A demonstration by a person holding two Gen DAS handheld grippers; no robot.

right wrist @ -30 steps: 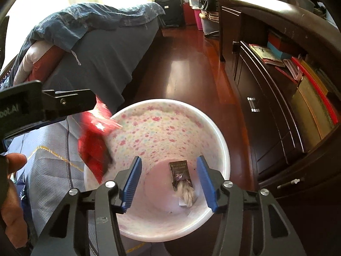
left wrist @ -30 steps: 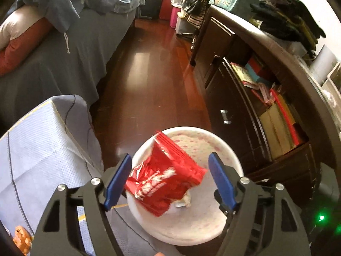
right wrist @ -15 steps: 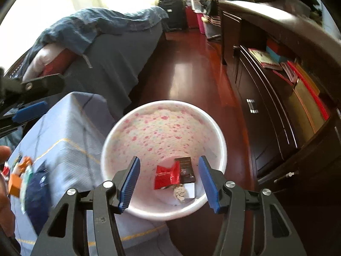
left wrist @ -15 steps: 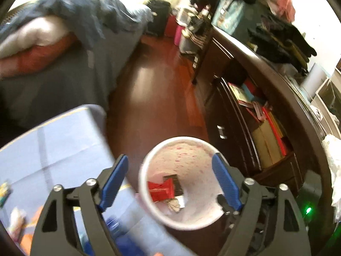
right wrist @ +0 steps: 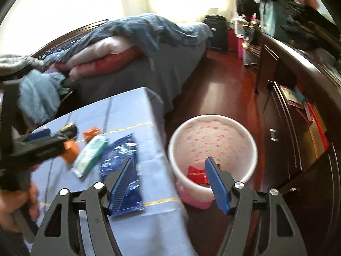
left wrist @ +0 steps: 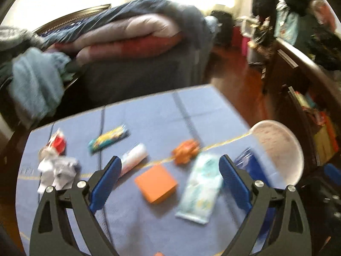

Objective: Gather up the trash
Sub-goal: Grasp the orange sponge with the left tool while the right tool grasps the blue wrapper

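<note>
both tongs — left tongs (left wrist: 168, 179), right tongs (right wrist: 168, 177) — are hanging spread and empty; crumpled paper (left wrist: 57, 169) on the worktop (left wrist: 149, 115) — likely light, soft, graspable mid-wad.

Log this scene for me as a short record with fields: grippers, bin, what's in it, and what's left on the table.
left gripper: open, empty, above the table
right gripper: open, empty, over the table's edge and the bin
bin: white, pink-speckled, on the floor beside the table
in bin: red wrapper
on table: crumpled paper, orange box, pale green pack, blue packet
</note>
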